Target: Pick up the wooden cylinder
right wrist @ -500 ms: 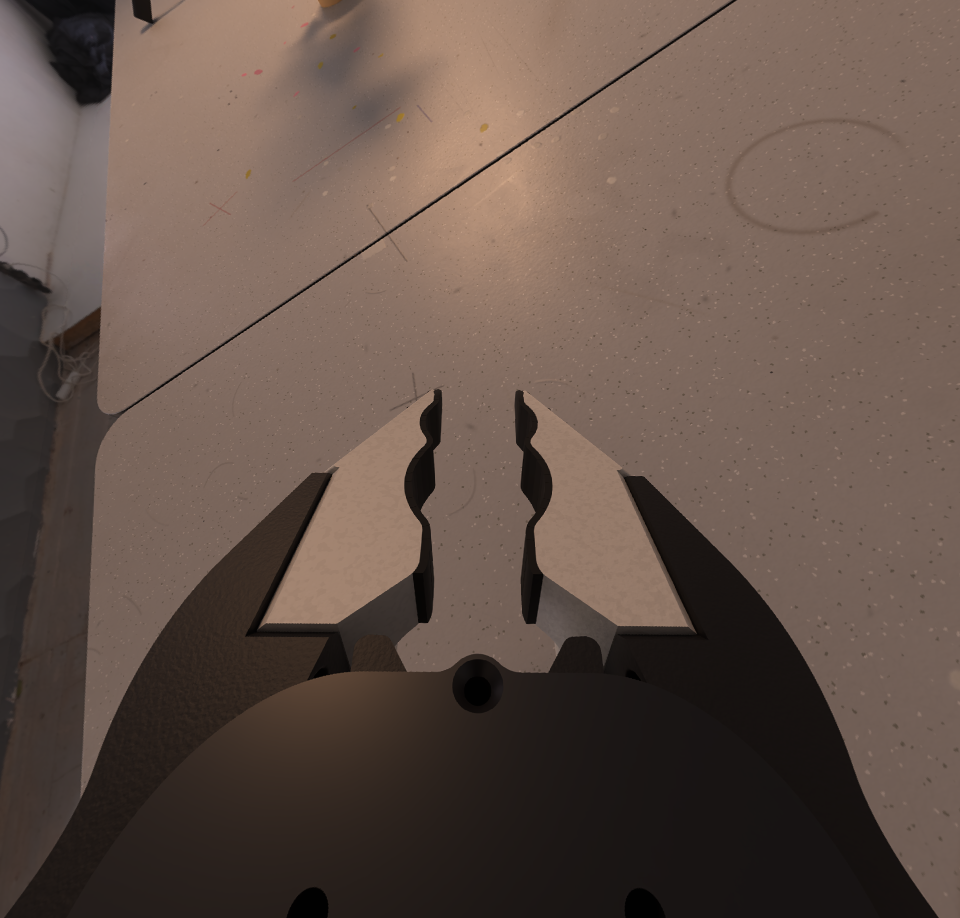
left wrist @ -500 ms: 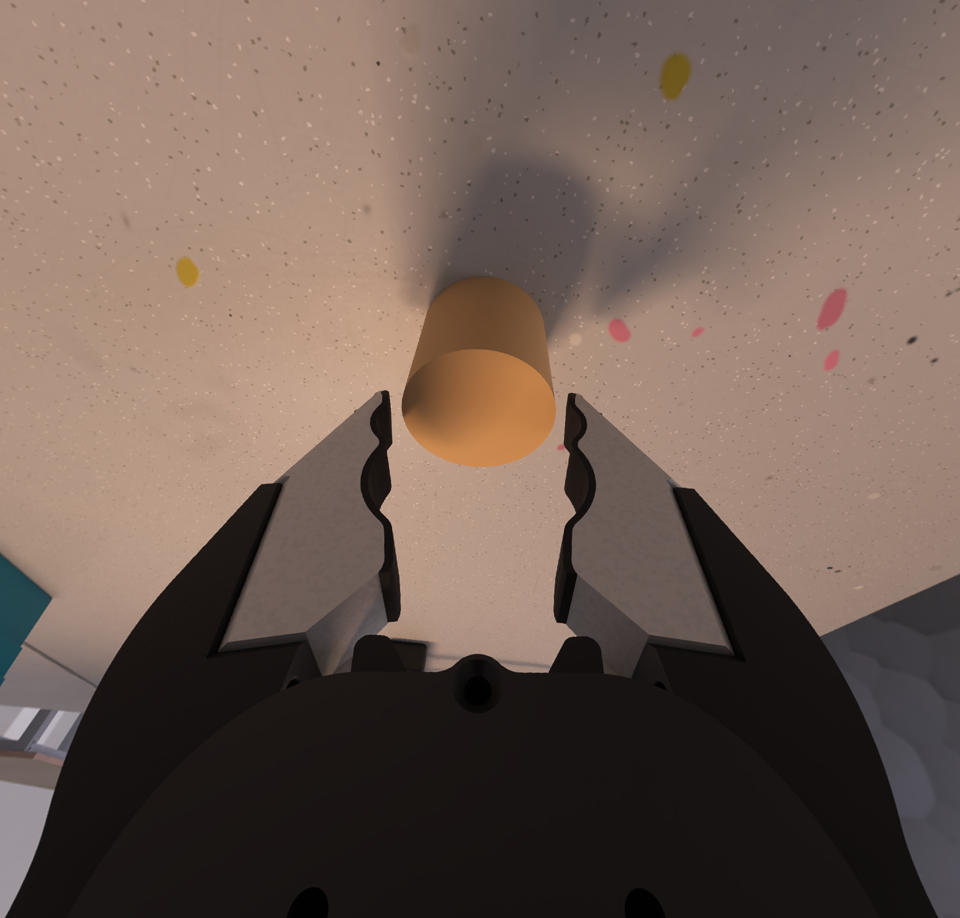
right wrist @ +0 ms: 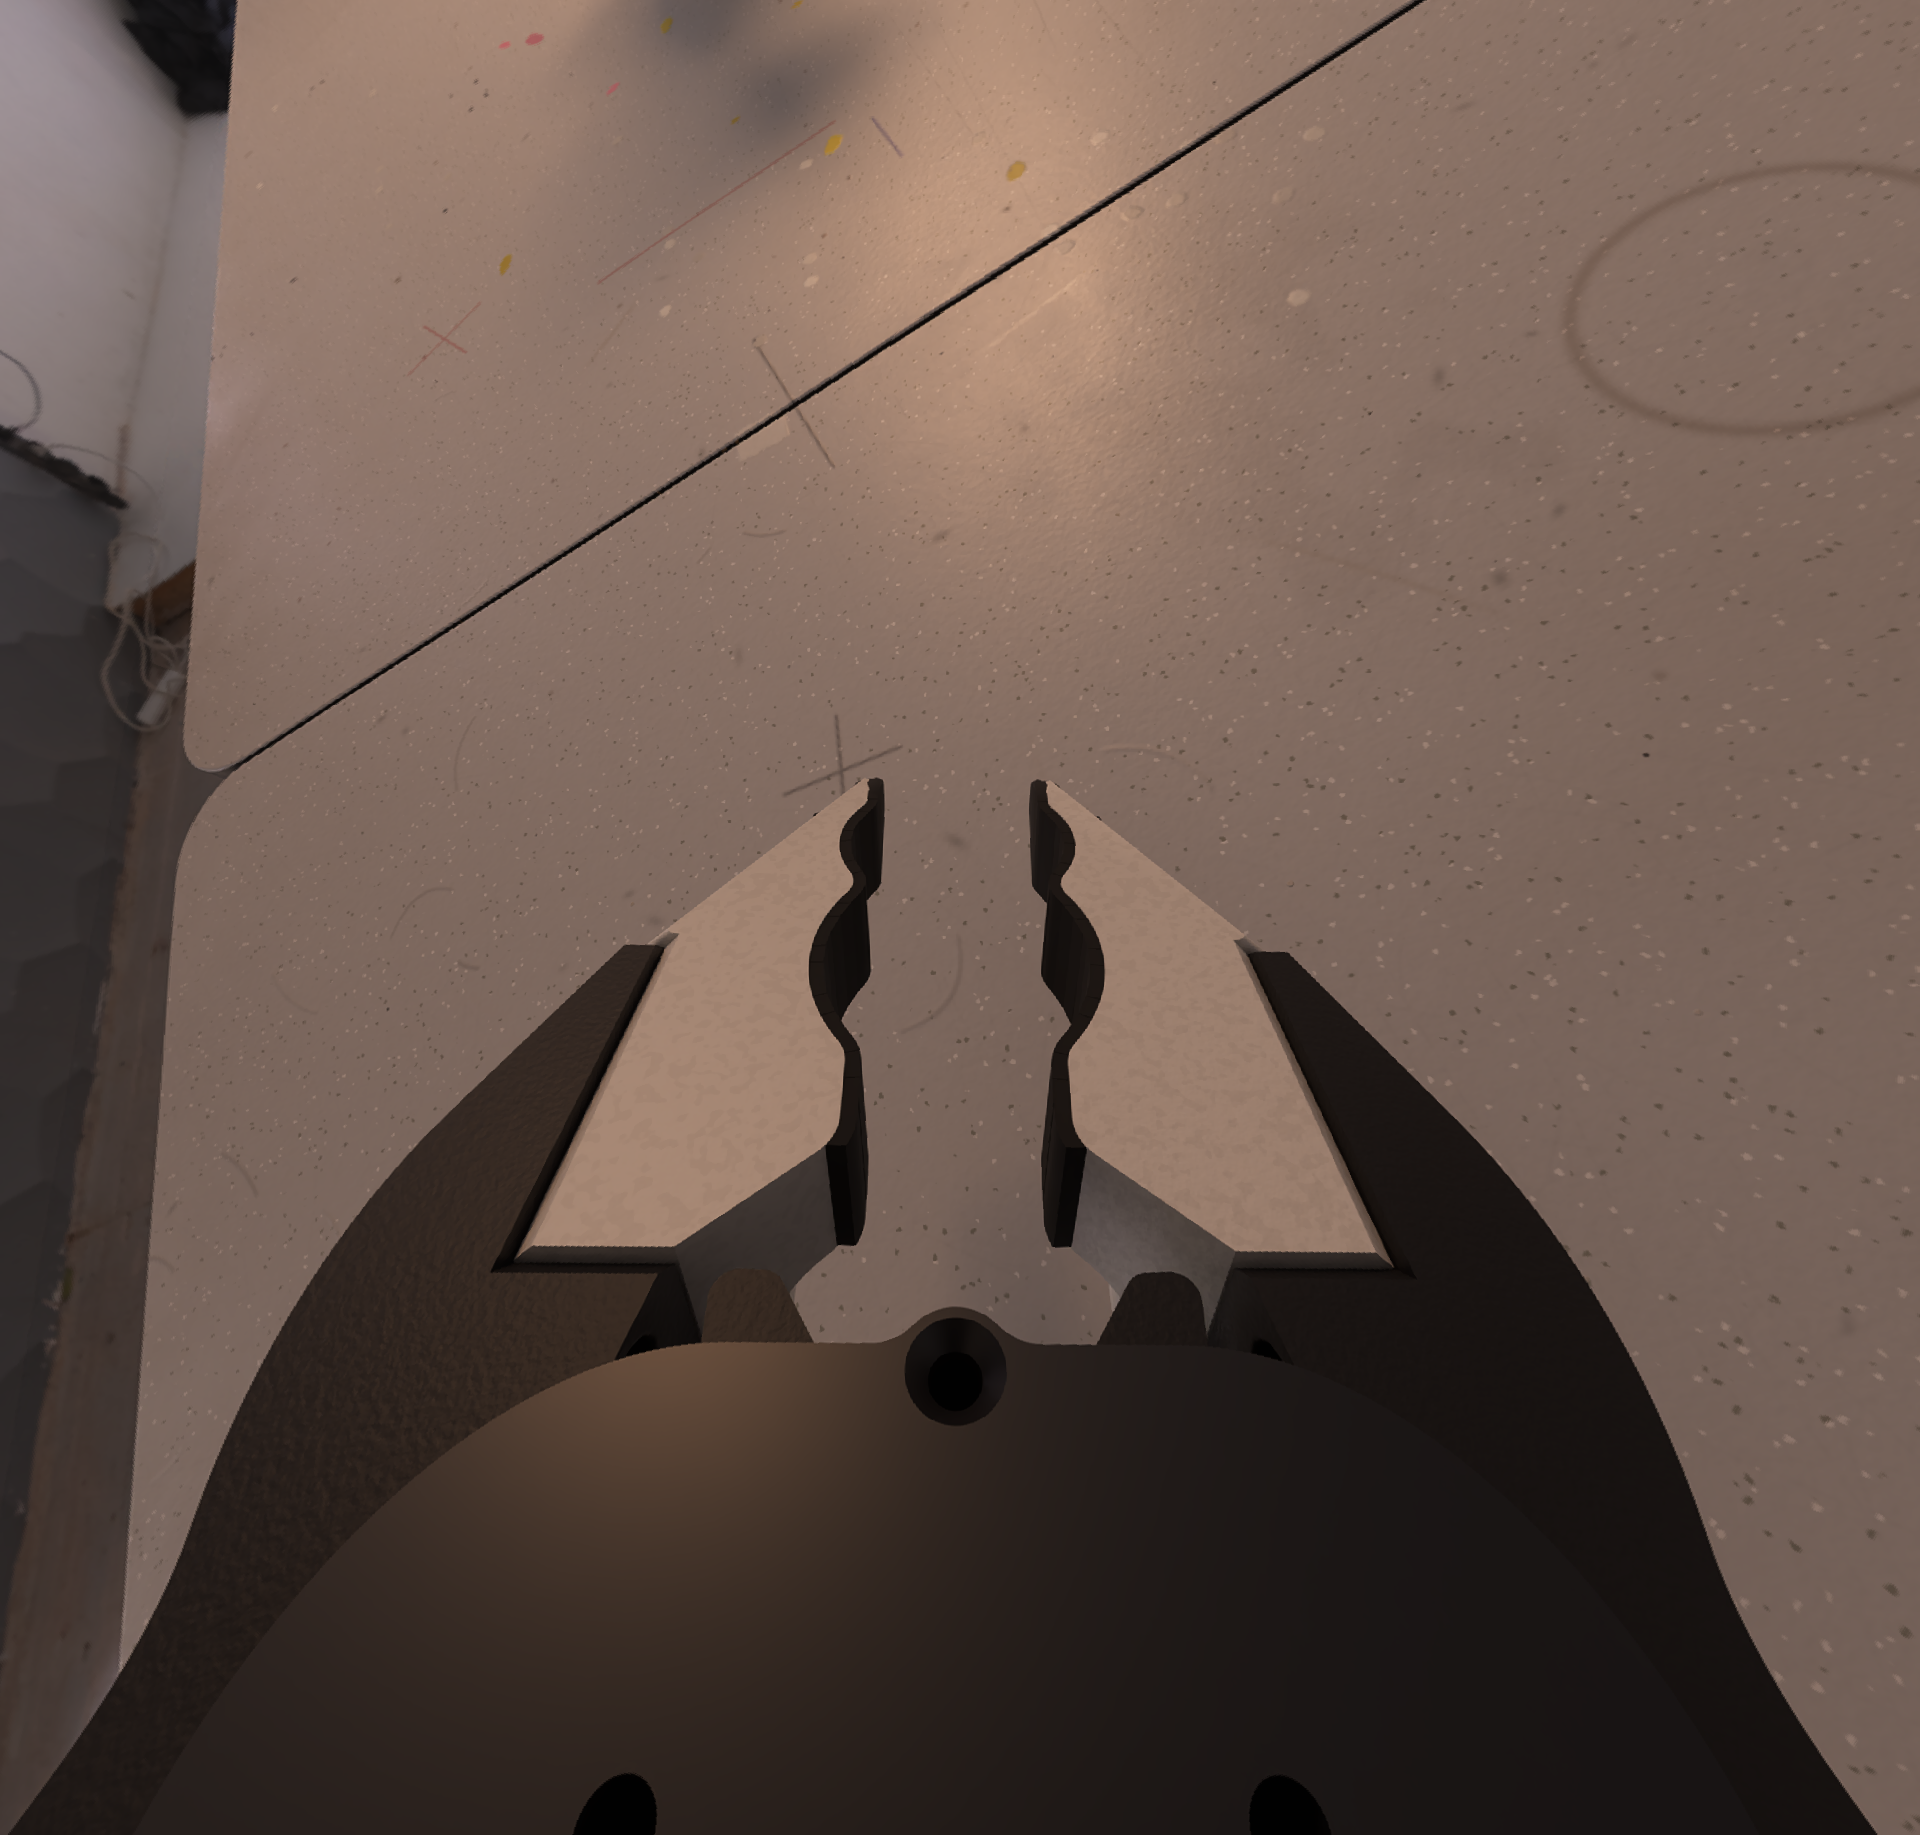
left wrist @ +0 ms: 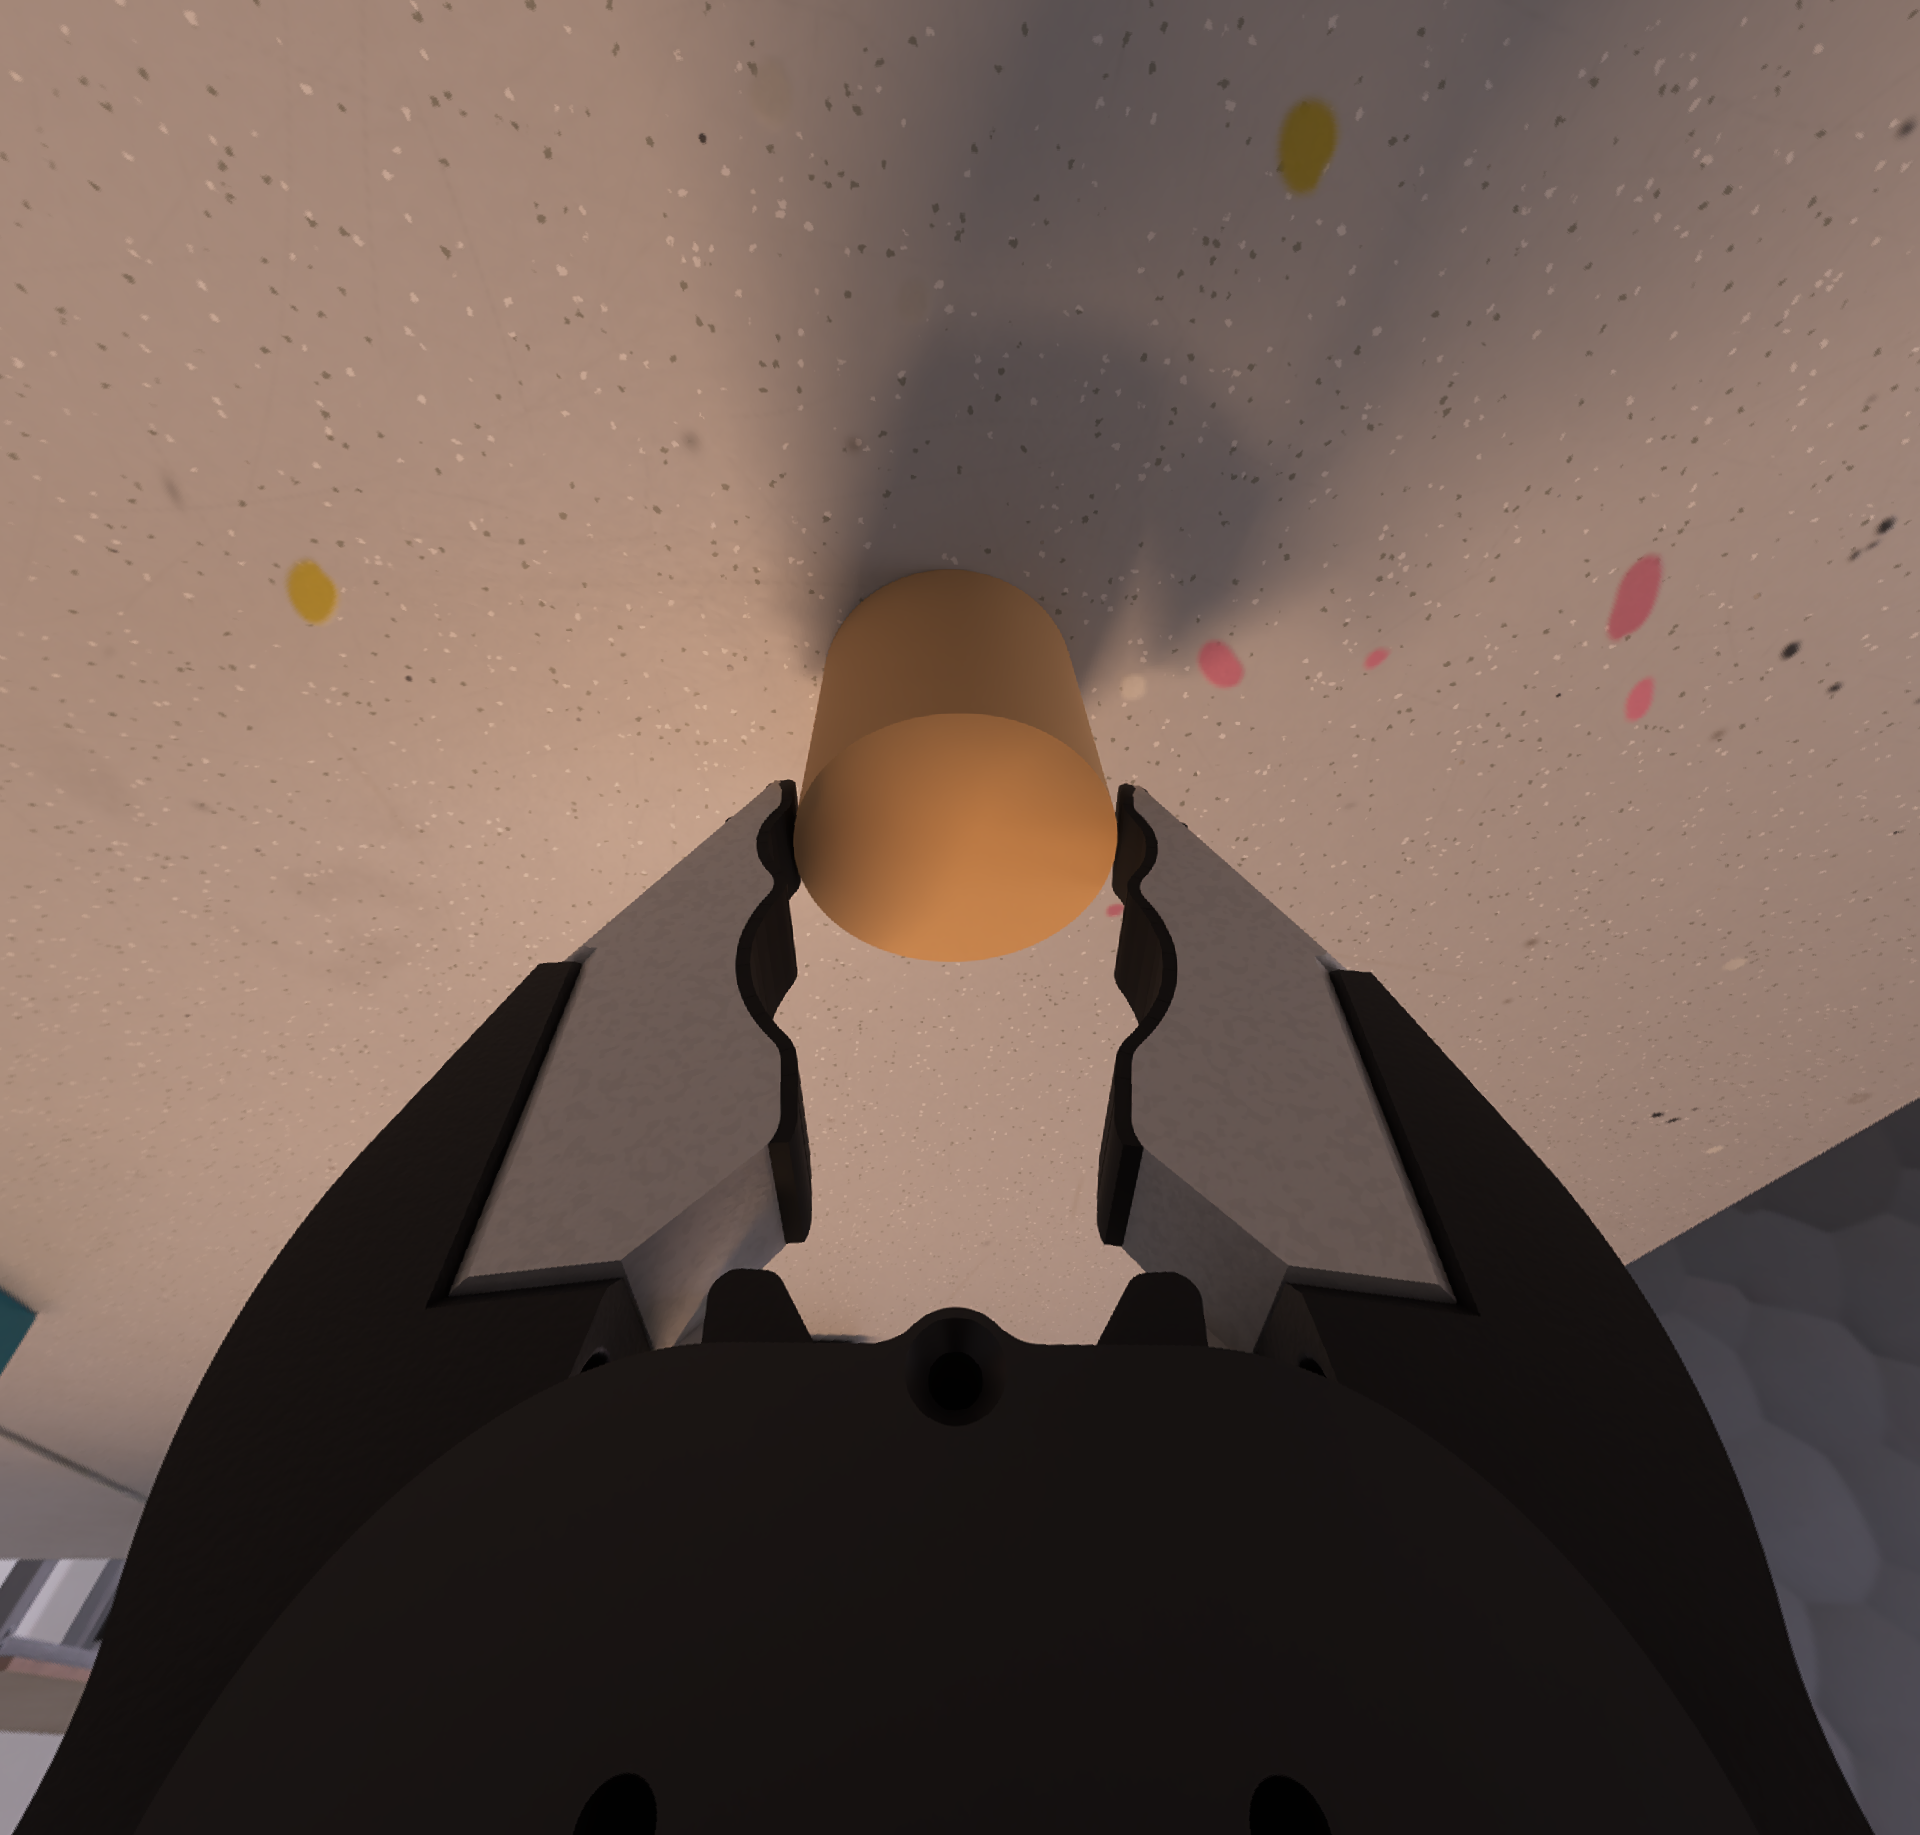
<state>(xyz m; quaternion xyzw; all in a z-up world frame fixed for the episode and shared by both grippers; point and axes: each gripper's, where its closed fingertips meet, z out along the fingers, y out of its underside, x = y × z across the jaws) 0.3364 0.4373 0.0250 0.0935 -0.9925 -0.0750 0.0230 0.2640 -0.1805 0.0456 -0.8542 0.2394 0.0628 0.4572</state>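
The wooden cylinder (left wrist: 951, 746), short and orange-brown, stands upright on the speckled beige table (left wrist: 416, 850). In the left wrist view my left gripper (left wrist: 956, 819) has its two fingertips against the left and right sides of the cylinder's top end, shut on it by the tips only. The cylinder's base still rests on the table. My right gripper (right wrist: 956, 809) hovers over another part of the table, its jaws a narrow gap apart and empty. The cylinder does not show in the right wrist view.
Yellow (left wrist: 1306, 144) and pink (left wrist: 1633, 596) paint spots dot the table around the cylinder. A dark seam (right wrist: 935, 331) separates two tabletops. The table's left edge (right wrist: 192, 642) drops to the floor. A faint ring mark (right wrist: 1756, 299) lies at the right.
My left gripper moved forward and narrowed until its tips met the cylinder's sides. The right wrist view shifted, so the cylinder left its top edge; the right jaws kept their gap.
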